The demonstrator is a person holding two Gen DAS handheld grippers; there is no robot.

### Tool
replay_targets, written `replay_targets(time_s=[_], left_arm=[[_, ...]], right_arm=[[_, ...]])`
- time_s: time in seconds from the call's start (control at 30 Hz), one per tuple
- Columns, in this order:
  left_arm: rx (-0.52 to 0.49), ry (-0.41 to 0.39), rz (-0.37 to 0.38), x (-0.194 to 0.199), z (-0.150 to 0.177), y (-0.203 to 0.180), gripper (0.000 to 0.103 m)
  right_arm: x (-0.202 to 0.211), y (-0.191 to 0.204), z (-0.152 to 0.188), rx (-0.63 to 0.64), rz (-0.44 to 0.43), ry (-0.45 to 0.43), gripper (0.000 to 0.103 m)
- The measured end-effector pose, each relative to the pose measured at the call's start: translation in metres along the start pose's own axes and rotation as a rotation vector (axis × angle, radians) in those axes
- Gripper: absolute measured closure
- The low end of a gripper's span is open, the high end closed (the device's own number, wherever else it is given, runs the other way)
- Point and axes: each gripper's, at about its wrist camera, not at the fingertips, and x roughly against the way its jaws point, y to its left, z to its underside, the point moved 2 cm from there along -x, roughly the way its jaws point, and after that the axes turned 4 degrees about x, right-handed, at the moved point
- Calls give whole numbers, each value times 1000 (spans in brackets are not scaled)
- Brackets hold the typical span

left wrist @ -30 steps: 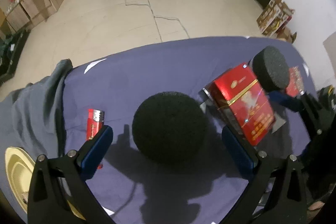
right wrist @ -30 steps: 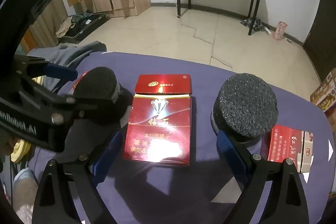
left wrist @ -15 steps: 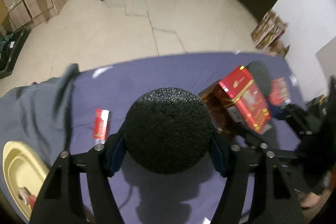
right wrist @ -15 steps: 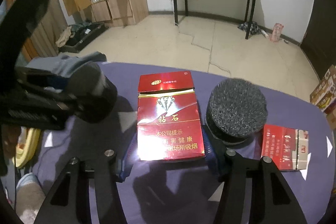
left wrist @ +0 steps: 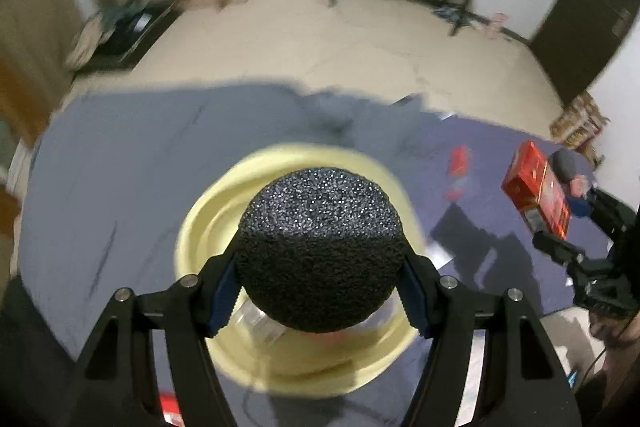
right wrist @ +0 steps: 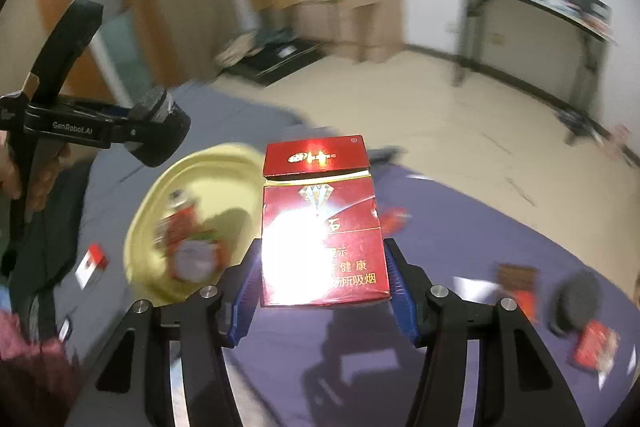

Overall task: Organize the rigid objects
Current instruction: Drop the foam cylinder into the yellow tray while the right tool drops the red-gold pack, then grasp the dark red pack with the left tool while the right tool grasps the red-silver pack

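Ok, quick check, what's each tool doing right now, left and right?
Left tool: closed on the black foam ball, above the yellow plate.
Right tool: closed on the red cigarette pack, lifted off the purple cloth.

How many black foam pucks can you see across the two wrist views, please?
2: one foam puck clamped in the left gripper above the yellow tray; another foam puck lying on the cloth at right. Others may be hidden.

My left gripper (left wrist: 320, 301), full with the black foam puck (left wrist: 320, 251), hangs over the yellow tray (right wrist: 208, 179); 1 blurred red packet (right wrist: 188, 243) takes up the tray's middle, its far rim bare. Purple cloth (right wrist: 460, 227) right of the tray lies mostly open
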Motion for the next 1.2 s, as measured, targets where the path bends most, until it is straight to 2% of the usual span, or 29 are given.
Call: replay_targets(time_s=[0.1,0.2,0.23,0.3,0.37,0.53,0.6,0.63,0.67,0.7,0.73,0.77,0.8,0.87,0.9,0.97,1.03,1.1,1.2], left_arm=[[105,56,-9,-15,46,60,34],[127,121,24,-43,82,75,34],[113,168,28,-58,93,76,34],[98,186,21,-73,100,79,34],[119,184,51,-83,97,85,34],[89,190,72,-101,92,82,33],[72,186,70,-102,85,79,21],[64,192,67,-104,86,78,9],[62,193,65,-104,82,85,7],[65,187,62,-102,80,89,7],[72,174,71,-97,79,90,5],[78,166,94,-91,76,91,0],[92,153,126,-81,75,93,0],[104,135,138,-67,69,94,0],[93,127,125,-58,64,90,0],[57,110,96,-49,54,74,0],[31,88,105,-40,40,43,0],[33,73,148,-36,27,7,0],[33,79,215,-40,8,-60,0]], right_arm=[[-50,46,-18,60,-70,76,47],[-98,75,-32,103,-100,154,47],[-113,82,-35,109,-105,179,47],[-147,96,-39,122,-106,234,47],[-173,105,-42,142,-97,271,47],[-214,109,-49,143,-79,309,47],[-221,110,-48,131,-80,312,47],[-223,110,-49,125,-75,314,46],[-223,111,-50,117,-84,311,45],[-218,110,-50,111,-97,296,35],[-209,110,-54,104,-109,260,15],[-203,108,-58,94,-112,229,9],[-185,101,-57,68,-118,181,7],[-154,84,-61,2,-110,114,6],[-133,69,-62,-38,-76,70,2],[-94,35,-59,-98,-14,-10,0],[-47,-20,-43,-176,102,-72,0],[-10,-72,-19,-254,205,-89,0],[45,-163,44,-393,374,-74,0]])
